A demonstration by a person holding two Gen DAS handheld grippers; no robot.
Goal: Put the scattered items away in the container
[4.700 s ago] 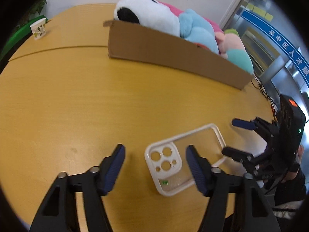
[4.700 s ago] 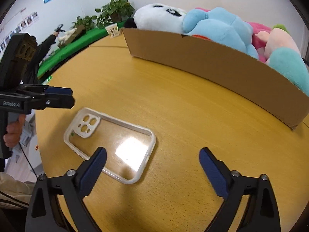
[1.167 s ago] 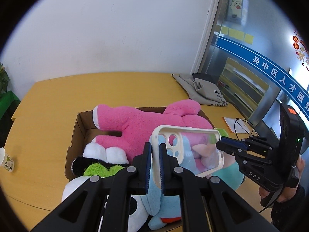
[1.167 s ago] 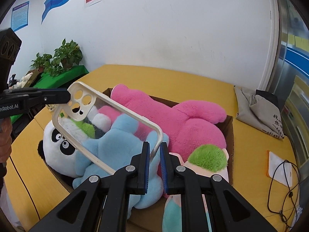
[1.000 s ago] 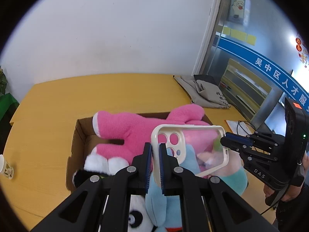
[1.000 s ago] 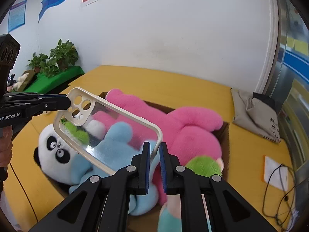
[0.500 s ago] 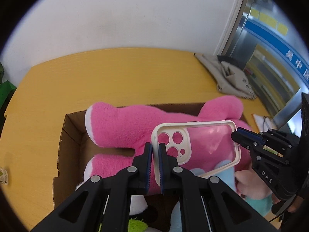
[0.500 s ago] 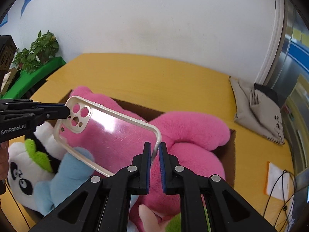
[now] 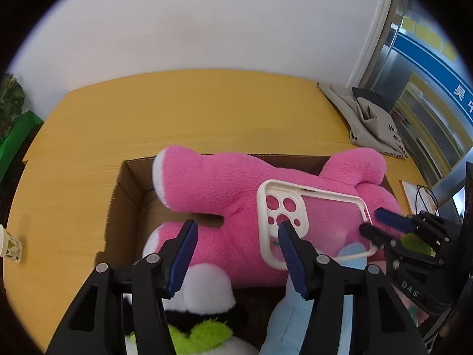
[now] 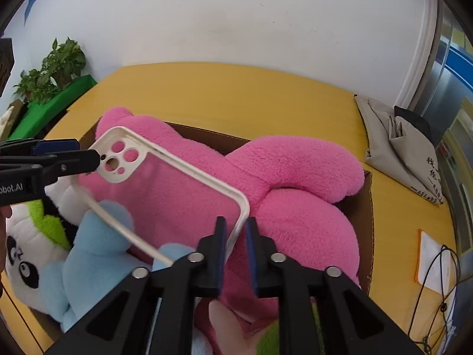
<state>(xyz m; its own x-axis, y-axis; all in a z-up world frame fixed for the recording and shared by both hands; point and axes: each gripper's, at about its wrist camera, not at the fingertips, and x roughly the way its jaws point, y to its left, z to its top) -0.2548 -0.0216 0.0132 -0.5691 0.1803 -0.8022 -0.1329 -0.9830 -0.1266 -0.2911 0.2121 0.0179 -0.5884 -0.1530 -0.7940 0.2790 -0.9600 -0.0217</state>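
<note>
A clear phone case with a white rim (image 9: 310, 222) (image 10: 174, 186) lies tilted on the pink plush toy (image 9: 224, 195) (image 10: 283, 183) inside the cardboard box (image 9: 124, 195) (image 10: 368, 207). My left gripper (image 9: 236, 239) is open wide, its right finger at the case's camera end. My right gripper (image 10: 235, 230) stands slightly open around the case's far rim, a small gap showing on both sides; in the left wrist view (image 9: 375, 222) its fingers also look parted.
The box also holds a panda plush (image 10: 23, 254), a blue plush (image 10: 97, 251) and a green-tufted one. A grey cloth bag (image 10: 399, 136), a paper with cable (image 10: 434, 263) and a paper cup (image 9: 9, 245) lie on the yellow table (image 9: 177, 112).
My left gripper opened and let go of the case. My right gripper loosened its grip. The case dropped onto the pink plush in the box.
</note>
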